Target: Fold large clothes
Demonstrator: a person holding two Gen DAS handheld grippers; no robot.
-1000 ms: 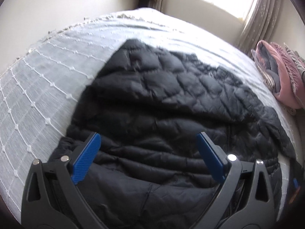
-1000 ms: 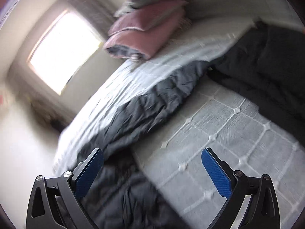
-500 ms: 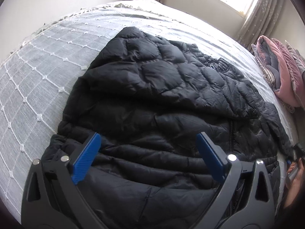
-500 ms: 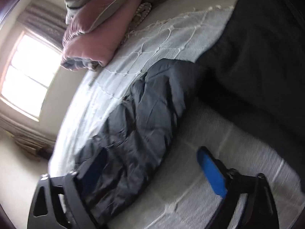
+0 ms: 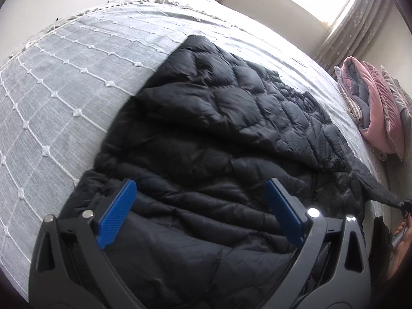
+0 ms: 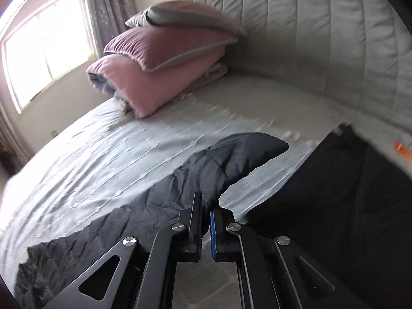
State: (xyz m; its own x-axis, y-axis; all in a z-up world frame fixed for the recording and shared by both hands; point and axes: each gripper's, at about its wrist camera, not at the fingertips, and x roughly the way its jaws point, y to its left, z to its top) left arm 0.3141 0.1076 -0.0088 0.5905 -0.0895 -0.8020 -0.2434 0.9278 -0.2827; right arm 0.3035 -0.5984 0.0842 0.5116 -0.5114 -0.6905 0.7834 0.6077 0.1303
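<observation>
A large black quilted puffer jacket [image 5: 226,134] lies spread on the bed's grey bedspread [image 5: 64,97]. My left gripper [image 5: 200,206] is open and empty, hovering just above the jacket's near part. My right gripper [image 6: 205,206] is shut on the jacket's sleeve [image 6: 231,159] and holds its end lifted off the bedspread. In the left wrist view the sleeve [image 5: 373,185] stretches out to the right edge, where the right gripper [image 5: 405,204] barely shows.
Folded pink and grey quilts and pillows [image 6: 159,77] are stacked at the head of the bed [image 5: 378,118]. A padded grey headboard [image 6: 322,38] stands behind them. A bright window with curtains [image 6: 43,51] is on the far wall.
My right gripper swung to the sleeve and closed on it, from wide open before. The sleeve now pulls out to the side. My left gripper stayed open over the jacket.
</observation>
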